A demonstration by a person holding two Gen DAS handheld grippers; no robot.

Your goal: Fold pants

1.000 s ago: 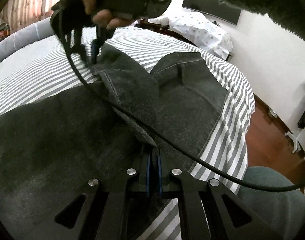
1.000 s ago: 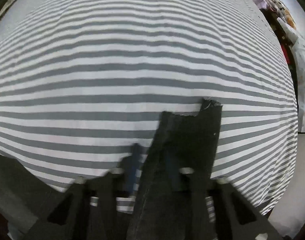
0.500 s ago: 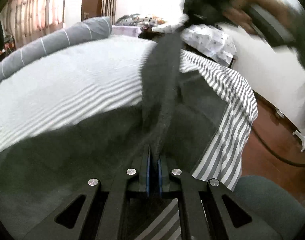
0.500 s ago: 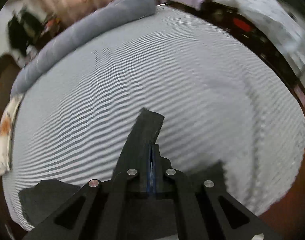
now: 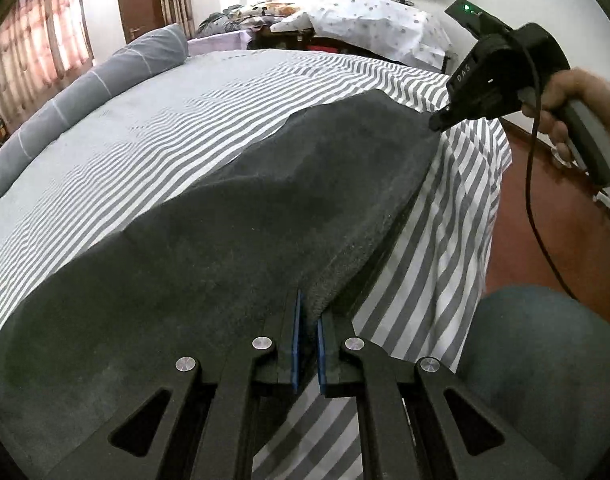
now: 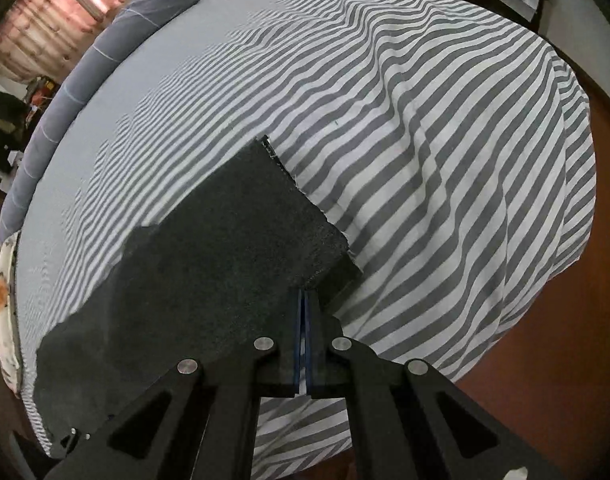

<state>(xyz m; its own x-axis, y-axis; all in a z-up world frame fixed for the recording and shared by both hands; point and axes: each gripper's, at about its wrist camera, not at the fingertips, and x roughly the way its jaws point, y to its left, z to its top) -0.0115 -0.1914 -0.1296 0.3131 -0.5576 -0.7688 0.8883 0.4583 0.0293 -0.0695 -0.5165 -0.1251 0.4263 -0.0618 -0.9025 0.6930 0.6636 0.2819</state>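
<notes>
Two grippers each pinch one end of the same long edge of the dark grey pants (image 5: 233, 240), which is why that edge runs taut like a ridge. From the left wrist, the left gripper (image 5: 308, 344) is clamped on a fold of the cloth just ahead of its blue pads, while the rest of the garment spreads away to its left over the striped bedsheet (image 5: 165, 128). Far ahead and to its right, the right gripper (image 5: 439, 122), held in a person's hand (image 5: 577, 108), bites the other end of that edge, lifting it clear of the bed, probably so one leg can be laid over the other.

From the right wrist, the right gripper (image 6: 305, 320) is clenched on the pants (image 6: 209, 272) near a frayed hem corner; the cloth trails to its left, and only striped bedsheet (image 6: 445, 140) lies ahead.
</notes>
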